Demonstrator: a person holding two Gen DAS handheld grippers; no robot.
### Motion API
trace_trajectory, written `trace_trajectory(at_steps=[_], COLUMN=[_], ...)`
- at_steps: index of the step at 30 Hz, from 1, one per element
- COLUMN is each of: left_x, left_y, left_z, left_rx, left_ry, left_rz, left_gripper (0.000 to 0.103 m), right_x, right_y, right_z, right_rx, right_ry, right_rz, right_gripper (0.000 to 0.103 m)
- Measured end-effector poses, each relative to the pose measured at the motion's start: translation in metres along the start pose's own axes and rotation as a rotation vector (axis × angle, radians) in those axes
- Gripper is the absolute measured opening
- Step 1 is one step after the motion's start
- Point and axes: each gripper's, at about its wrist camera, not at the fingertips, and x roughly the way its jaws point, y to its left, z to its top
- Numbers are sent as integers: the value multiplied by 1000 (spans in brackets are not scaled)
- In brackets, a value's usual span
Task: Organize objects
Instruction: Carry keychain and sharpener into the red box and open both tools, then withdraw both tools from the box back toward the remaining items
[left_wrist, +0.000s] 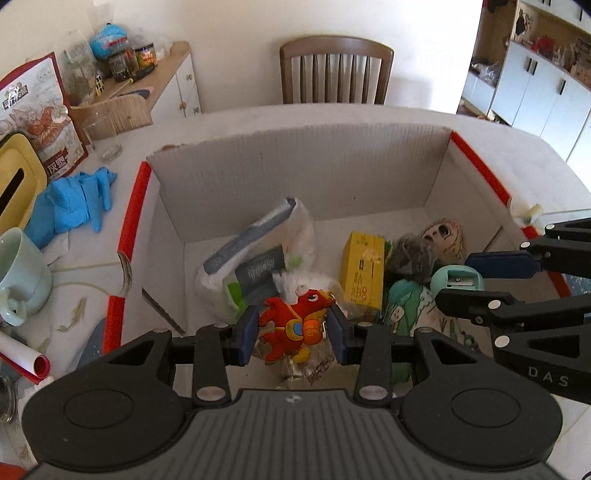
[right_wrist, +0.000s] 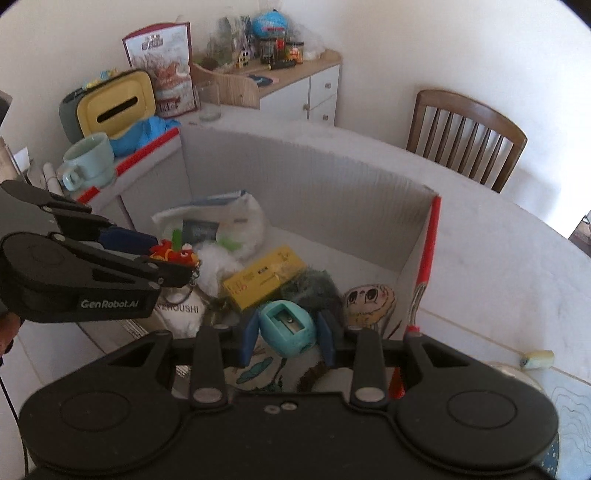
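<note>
Left gripper (left_wrist: 293, 328) pinched red dragon keychain (left_wrist: 295, 321); right gripper (right_wrist: 287, 334) pinched teal sharpener (right_wrist: 287, 328). Only right view showed keyring (right_wrist: 184, 293) dangling.

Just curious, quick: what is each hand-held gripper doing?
Left hand-held gripper: closed on the red dragon keychain.
Right hand-held gripper: closed on the teal pencil sharpener.

mug (left_wrist: 20, 277) cropped, jar labels (left_wrist: 146, 57) blurred

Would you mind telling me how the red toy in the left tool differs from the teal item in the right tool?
The red dragon keychain is flat, figure-shaped and carries a metal ring; the teal pencil sharpener is rounded, egg-like, with a blade slot on top. Both are clamped between blue pads, left tool and right tool, over the cardboard box.
</note>
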Motion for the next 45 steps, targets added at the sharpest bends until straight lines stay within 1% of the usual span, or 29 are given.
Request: trace_trajectory(at_steps=[2,8,11,12,14,15,16,19,27,29,31,32,34,42,44,45], left_x=[1,2,1,1,-1,-3,-4,-9,-28,-35,-43,-48,-56,-81,-85,-88], left_y=[0,-3,-5,-6,-9,-10,-11,-13,-18,-20,-23,-25,-28,-44,-50,-53], left_z=[0,0,-1,-1,-2,-3,-4,-5,-8,-8,-8,-7,-6,-2,-1,-1], left_rx=[4,21,22,27,36,38,39,45,41,42,46,49,48,27,26,24], left_ry=[7,21,28,28,25,22,18,7,-26,-39,-62,-75,-97,-145,-154,-159], left_rz=[4,7,9,12,13,12,11,11,21,21,28,30,27,19,18,18], left_gripper=[39,39,39,40,43,47,50,53,54,54,54,55,62,69,71,75], right_x=[0,1,-2,-4,-7,-9,-11,-18,-40,-47,-54,-58,-64,-92,-100,-104], right_y=[3,3,4,5,5,5,5,4,6,6,4,3,0,-17,-23,-26], right_z=[-1,0,1,1,1,1,2,2,1,1,0,0,-1,-5,-7,-8], right_rx=[-21,-29,-28,-29,-26,-23,-21,-13,-13,-15,-13,-9,-2,43,57,63], right_ry=[3,17,15,14,10,5,0,-13,-55,-72,-85,-91,-101,-156,-172,-179], right_rz=[-7,-2,5,7,13,12,11,14,25,30,32,35,37,62,66,70], right_gripper=[33,34,37,40,43,45,47,51,57,59,64,64,67,79,82,83])
